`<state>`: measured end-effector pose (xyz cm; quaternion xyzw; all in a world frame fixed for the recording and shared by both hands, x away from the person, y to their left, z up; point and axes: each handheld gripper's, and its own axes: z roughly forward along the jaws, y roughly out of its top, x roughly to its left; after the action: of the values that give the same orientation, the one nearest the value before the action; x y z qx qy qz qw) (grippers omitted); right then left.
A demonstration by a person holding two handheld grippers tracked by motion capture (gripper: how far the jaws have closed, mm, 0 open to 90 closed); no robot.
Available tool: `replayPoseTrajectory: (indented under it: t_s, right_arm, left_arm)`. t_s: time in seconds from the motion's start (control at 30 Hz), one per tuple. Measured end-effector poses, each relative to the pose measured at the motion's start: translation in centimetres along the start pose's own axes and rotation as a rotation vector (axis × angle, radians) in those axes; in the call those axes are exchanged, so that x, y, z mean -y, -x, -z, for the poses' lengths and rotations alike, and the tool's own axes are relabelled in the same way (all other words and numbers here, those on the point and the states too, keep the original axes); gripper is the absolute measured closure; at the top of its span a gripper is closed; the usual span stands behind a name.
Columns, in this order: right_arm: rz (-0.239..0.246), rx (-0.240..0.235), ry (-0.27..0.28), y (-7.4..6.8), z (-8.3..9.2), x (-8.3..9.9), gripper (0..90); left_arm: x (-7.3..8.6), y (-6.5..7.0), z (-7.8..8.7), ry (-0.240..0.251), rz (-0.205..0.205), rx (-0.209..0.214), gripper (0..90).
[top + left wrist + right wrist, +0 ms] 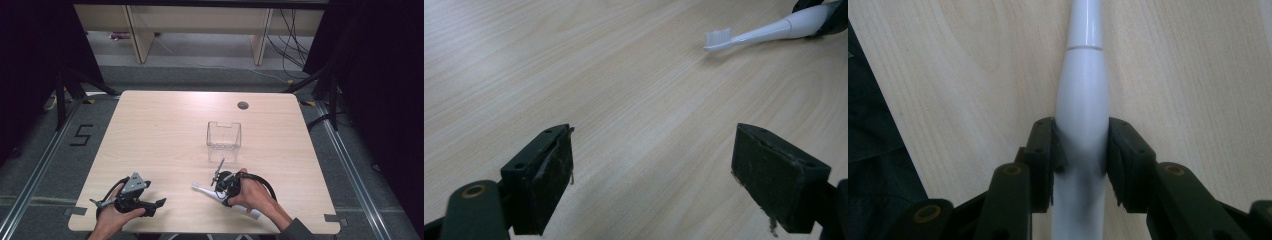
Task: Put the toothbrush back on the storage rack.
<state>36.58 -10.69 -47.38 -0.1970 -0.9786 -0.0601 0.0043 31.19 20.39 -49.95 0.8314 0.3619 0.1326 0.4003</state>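
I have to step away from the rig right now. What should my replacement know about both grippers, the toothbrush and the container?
Right gripper: shut on the white electric toothbrush, jaws clamped on its handle, which lies low on the table, near the front edge.
Left gripper: open, holding nothing, low over the table at front left, facing the brush head.
Clear plastic container: upright, mid-table, beyond the right gripper; looks empty.
Done: toothbrush grasped.
Left: probably lift it and put it in the container, though that is a guess.
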Motion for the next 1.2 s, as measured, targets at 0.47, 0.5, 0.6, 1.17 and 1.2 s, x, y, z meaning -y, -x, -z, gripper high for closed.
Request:
replayPoseTrajectory:
  t_s: [0.47,0.5,0.6,1.17,1.2]
  right_arm:
    - [0.032,0.014,-0.049,-0.12,-0.35,-0.61,65.6]
    - [0.045,0.015,-0.049,-0.04,-0.36,-0.65,65.7]
    - [0.039,0.021,-0.057,-0.1,-0.34,-0.75,66.0]
    - [0.064,0.032,-0.023,-0.26,0.11,-0.16,66.5]
    - [0.079,0.031,-0.02,-0.16,0.18,-0.1,66.5]
  left_arm:
    - [0.01,0.15,-0.11,0.003,-0.004,0.012,18.2]
    - [0.0,0.16,-0.14,0.003,-0.006,0.015,18.3]
    - [0.0,0.2,-0.14,0.007,-0.007,0.017,18.4]
    - [-0.02,0.05,-0.04,-0.008,-0.02,0.004,18.4]
    - [-0.02,0.05,-0.04,-0.009,-0.02,0.004,18.4]
